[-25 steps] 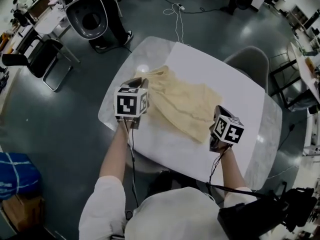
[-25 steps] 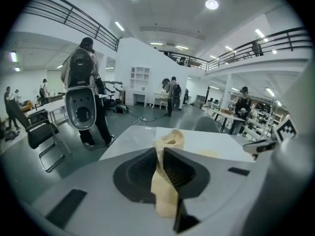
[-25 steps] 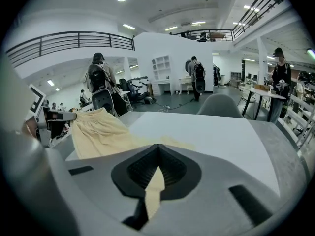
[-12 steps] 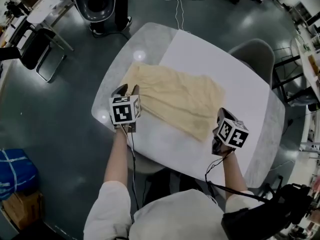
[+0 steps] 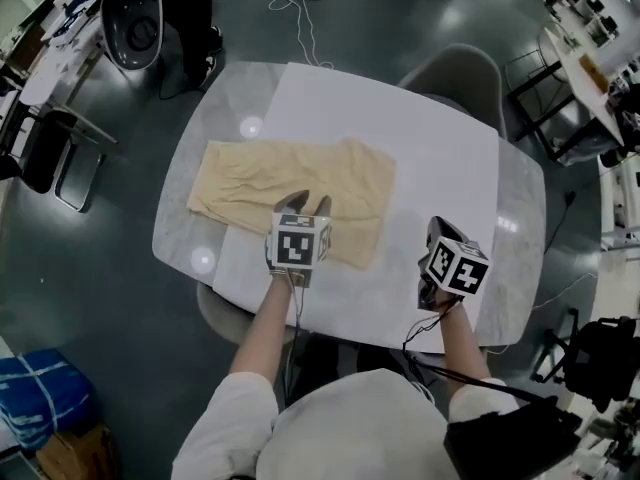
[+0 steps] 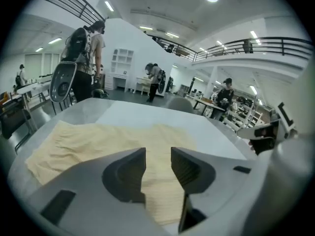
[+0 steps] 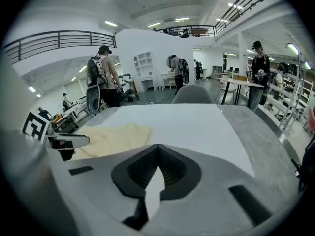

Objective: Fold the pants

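Note:
The cream pants (image 5: 290,173) lie spread flat across the left half of the table (image 5: 520,228), partly on a white sheet (image 5: 420,158). My left gripper (image 5: 305,206) hovers over the near edge of the pants, right of their middle. It is open, its jaws having just parted, and in the left gripper view (image 6: 158,154) only the cloth (image 6: 98,136) lying below shows through the gap. My right gripper (image 5: 437,230) stays off the pants, over the bare sheet to their right. Its jaws (image 7: 158,147) are shut on nothing, and the pants (image 7: 115,137) lie to its left.
A grey chair (image 5: 450,73) stands at the table's far side, and another seat (image 5: 130,28) at the far left. A blue bag (image 5: 40,398) sits on the floor near left. A cable (image 5: 300,8) lies beyond the table. People stand far off.
The left gripper let go of the bunched left end of the pants, which now lie spread out. It then moved right and down to their near edge. The right gripper shifted slightly.

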Tool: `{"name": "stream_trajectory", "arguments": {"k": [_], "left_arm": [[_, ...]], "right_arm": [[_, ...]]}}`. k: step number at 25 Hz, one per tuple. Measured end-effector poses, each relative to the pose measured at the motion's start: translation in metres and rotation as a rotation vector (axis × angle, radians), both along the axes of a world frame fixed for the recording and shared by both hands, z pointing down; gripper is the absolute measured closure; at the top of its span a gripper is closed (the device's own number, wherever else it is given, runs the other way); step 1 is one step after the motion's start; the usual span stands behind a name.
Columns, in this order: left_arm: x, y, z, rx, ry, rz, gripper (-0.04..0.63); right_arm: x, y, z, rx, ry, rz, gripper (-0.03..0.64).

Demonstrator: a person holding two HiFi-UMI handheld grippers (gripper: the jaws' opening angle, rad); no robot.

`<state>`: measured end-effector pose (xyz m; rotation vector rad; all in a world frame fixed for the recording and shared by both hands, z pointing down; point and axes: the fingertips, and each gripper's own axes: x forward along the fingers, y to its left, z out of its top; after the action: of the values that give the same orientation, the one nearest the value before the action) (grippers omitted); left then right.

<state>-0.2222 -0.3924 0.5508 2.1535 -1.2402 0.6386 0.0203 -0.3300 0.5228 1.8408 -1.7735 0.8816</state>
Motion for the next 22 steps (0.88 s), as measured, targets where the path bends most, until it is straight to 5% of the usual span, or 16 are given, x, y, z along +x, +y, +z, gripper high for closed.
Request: {"name": "stream_trajectory", "arguments": {"k": [11, 22], "left_arm": [[0.153, 0.032, 0.038, -0.015, -0.135, 0.160, 0.457], [0.197, 0.027, 0.091, -0.059, -0.382, 0.220, 0.457]], "right_arm": [[0.098, 0.043, 0.035, -0.027, -0.098, 0.067, 0.624], [0.117, 0.038, 0.070, -0.044, -0.140, 0.009, 0.624]]}}
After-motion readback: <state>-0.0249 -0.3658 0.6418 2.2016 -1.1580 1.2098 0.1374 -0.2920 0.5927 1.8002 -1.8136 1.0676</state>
